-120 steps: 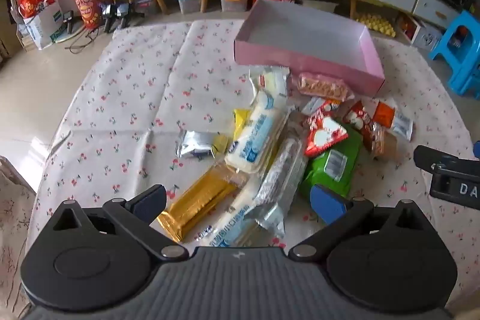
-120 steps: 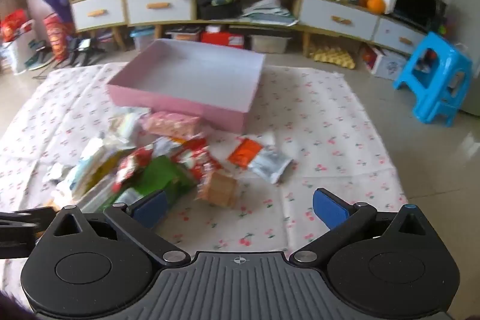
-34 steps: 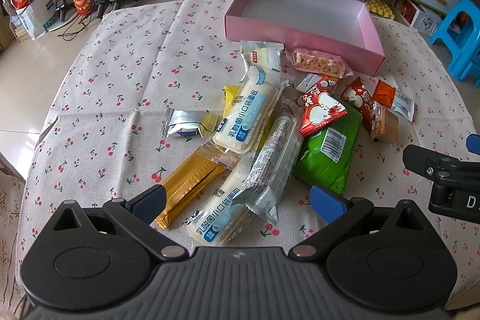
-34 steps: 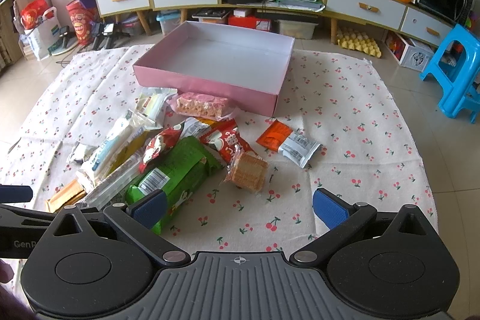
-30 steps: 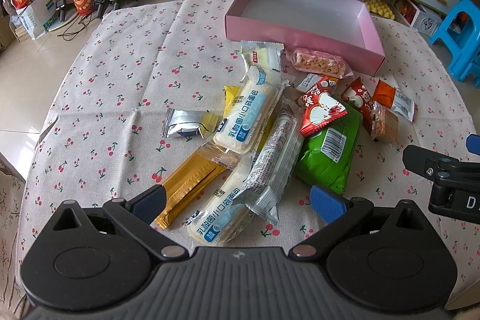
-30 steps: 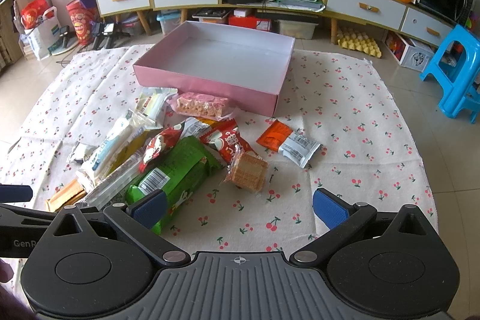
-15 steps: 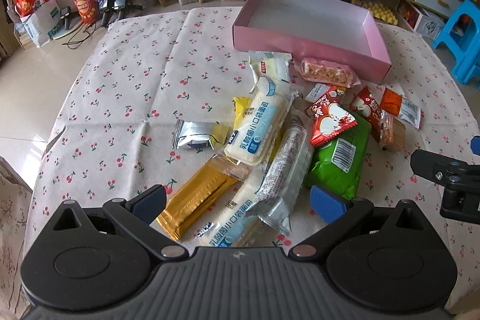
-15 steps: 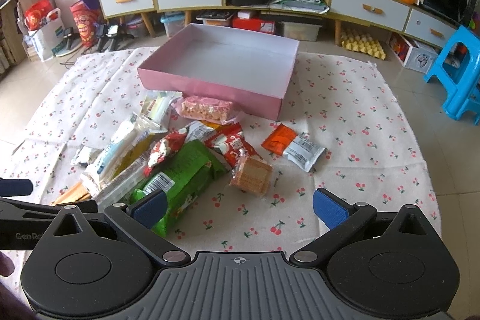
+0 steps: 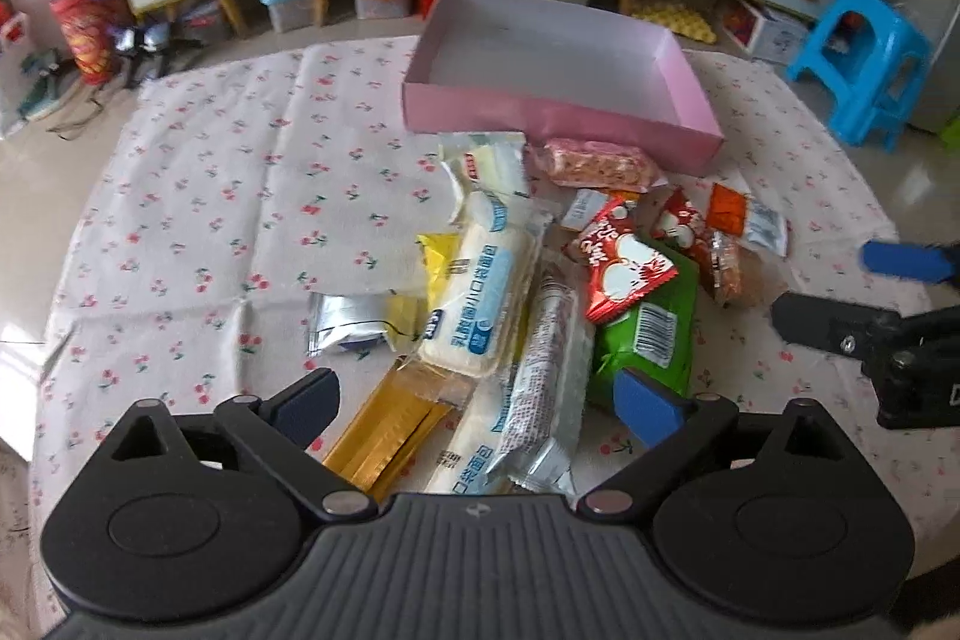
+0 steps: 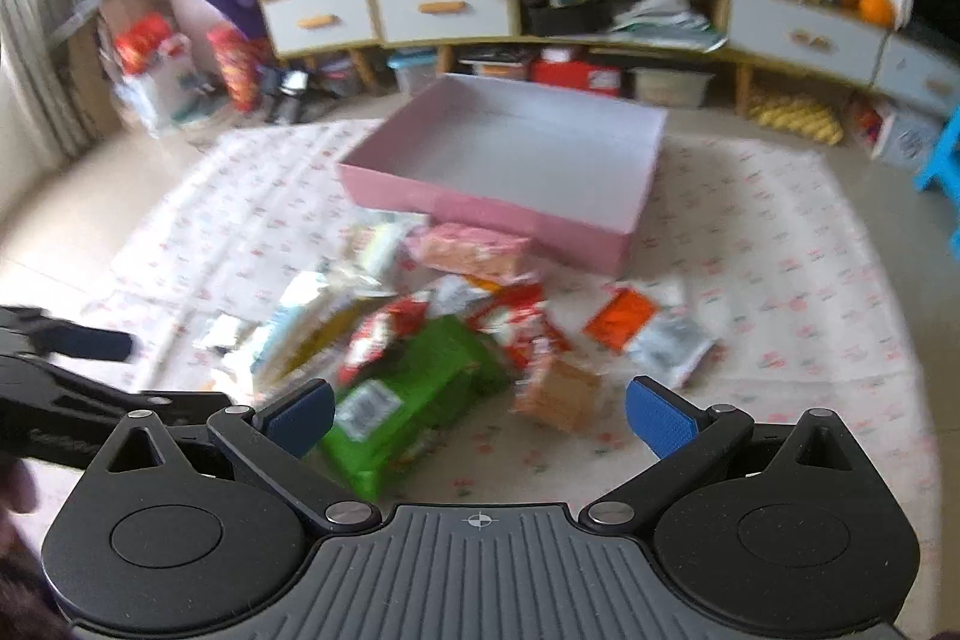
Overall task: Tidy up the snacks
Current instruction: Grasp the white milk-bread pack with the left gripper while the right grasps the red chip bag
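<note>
Pink cardboard box (image 9: pixel 558 124) sits at upper centre of the left wrist view, open and with nothing in it that I can see; its floor shows bare in the right wrist view too. Judged from that, the sorting has hardly begun: every snack lies outside the box on the cherry-print cloth (image 9: pixel 198 196). The heap fills the middle of the frame: a green packet (image 9: pixel 648 340) at centre right, a red packet (image 9: pixel 624 268) lying across its upper end, a long white bun pack (image 9: pixel 486 298) at centre, a gold bar wrapper (image 9: pixel 390 430) at lower centre, a silver sachet (image 9: pixel 345 328) to the left, and a pink wafer pack (image 9: pixel 594 163) touching the box's near wall. An orange and silver sachet (image 9: pixel 747 220) lies apart at right. Left gripper (image 9: pixel 474 400), bottom of the frame, hovers over the near end of the heap with its jaws wide but closing; wrappers lie below the gap, and the pads press on nothing. Right gripper (image 10: pixel 477 415) stands spread above the green packet, holding nothing; that view is blurred. Writing: the bun pack carries blue Chinese characters, too small for me to read with confidence; the green packet shows a barcode label; the red packet has white lettering I cannot make out. No brand is legible.
</note>
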`<act>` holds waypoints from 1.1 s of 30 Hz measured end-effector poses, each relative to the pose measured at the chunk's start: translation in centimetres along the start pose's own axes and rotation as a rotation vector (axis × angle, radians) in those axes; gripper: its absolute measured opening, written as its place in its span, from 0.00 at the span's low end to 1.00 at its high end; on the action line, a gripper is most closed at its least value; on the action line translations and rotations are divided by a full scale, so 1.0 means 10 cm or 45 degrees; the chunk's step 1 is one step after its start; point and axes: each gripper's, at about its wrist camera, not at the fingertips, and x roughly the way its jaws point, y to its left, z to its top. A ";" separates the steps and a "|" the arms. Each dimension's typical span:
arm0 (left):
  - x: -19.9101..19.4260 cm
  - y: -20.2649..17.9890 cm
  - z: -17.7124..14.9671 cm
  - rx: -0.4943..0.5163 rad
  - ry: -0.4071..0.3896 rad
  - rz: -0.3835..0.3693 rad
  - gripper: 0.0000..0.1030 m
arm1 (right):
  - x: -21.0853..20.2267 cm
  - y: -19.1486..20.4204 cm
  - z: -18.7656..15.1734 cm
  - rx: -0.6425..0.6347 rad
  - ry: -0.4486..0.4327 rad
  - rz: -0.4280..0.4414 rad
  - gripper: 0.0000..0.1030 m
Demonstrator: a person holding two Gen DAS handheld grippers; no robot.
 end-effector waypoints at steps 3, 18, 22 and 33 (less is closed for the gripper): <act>0.05 0.08 0.03 -0.031 0.001 -0.056 0.90 | 0.07 -0.07 0.01 0.065 0.050 0.131 1.00; 0.41 0.26 0.24 -0.015 -0.024 -0.222 0.52 | 0.53 -0.22 0.28 0.400 0.233 0.324 0.95; 0.51 0.26 0.27 -0.045 0.019 -0.252 0.46 | 0.70 -0.30 0.30 0.545 0.266 0.377 0.84; 0.57 0.28 0.32 -0.075 0.039 -0.213 0.41 | 0.90 -0.16 0.38 0.621 0.280 0.371 0.47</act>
